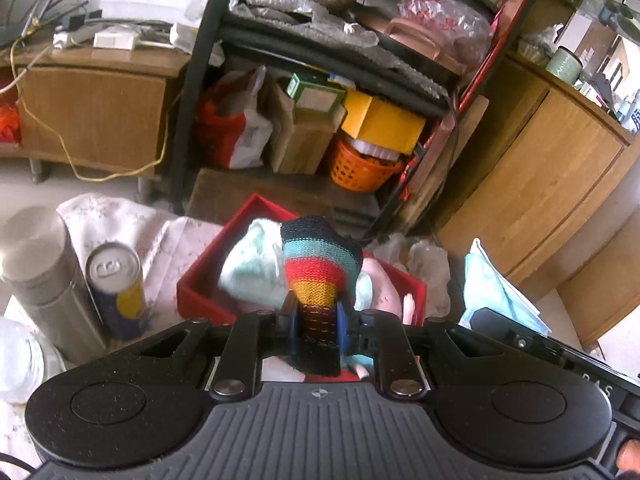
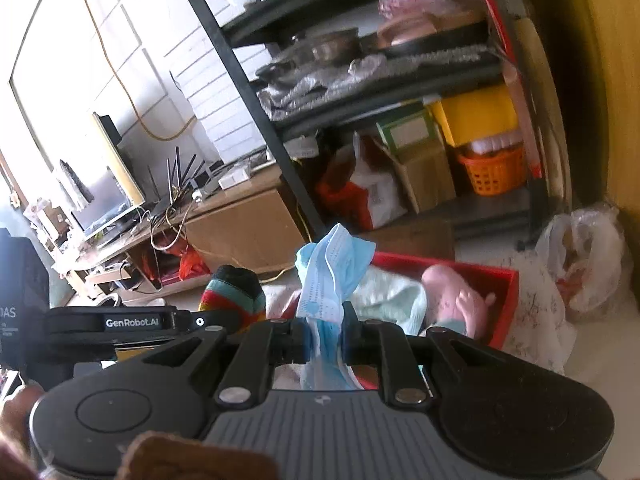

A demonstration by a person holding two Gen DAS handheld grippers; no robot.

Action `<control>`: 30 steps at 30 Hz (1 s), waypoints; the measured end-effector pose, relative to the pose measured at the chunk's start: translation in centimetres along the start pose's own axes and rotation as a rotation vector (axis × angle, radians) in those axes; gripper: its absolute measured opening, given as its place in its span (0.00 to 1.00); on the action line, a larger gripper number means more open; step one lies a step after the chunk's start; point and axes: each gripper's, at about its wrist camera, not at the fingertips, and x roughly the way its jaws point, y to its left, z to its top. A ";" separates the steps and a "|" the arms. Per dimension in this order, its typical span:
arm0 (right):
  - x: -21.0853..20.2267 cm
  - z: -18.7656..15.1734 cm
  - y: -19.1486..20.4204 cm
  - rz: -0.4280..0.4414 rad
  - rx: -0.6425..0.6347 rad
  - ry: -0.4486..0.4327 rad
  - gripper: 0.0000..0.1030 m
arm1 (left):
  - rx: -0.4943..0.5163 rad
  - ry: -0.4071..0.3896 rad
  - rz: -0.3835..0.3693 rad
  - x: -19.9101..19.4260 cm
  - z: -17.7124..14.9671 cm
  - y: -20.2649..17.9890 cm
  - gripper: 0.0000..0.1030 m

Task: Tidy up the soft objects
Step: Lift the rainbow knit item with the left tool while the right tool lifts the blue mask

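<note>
My left gripper (image 1: 316, 326) is shut on a striped knitted sock (image 1: 320, 264), which sticks up above a red box (image 1: 200, 280). In the box lie a pale green cloth (image 1: 252, 268) and a pink soft item (image 1: 384, 280). My right gripper (image 2: 326, 338) is shut on a light blue face mask (image 2: 328, 276), whose free end rises between the fingers. The right wrist view shows the same sock (image 2: 234, 292) to the left in the other gripper, and the red box (image 2: 508, 304) with the green cloth (image 2: 388, 296) and the pink item (image 2: 452, 300) behind the mask.
A steel flask (image 1: 44, 280) and a drink can (image 1: 116, 288) stand left of the box on a floral cloth (image 1: 120, 216). A black shelf rack (image 1: 320, 80) full of boxes, bags and an orange basket (image 1: 360, 168) rises behind. Wooden cabinets flank it. A plastic bag (image 2: 584, 260) lies at the right.
</note>
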 end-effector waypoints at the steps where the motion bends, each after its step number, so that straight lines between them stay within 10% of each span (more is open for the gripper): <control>1: 0.0 0.0 -0.1 0.000 -0.003 -0.003 0.00 | 0.000 -0.001 -0.002 0.1 0.1 0.0 0.16; 30: 5.7 2.5 -2.3 -0.160 -0.096 0.025 0.00 | 0.025 -0.038 0.056 6.3 3.7 -2.0 0.18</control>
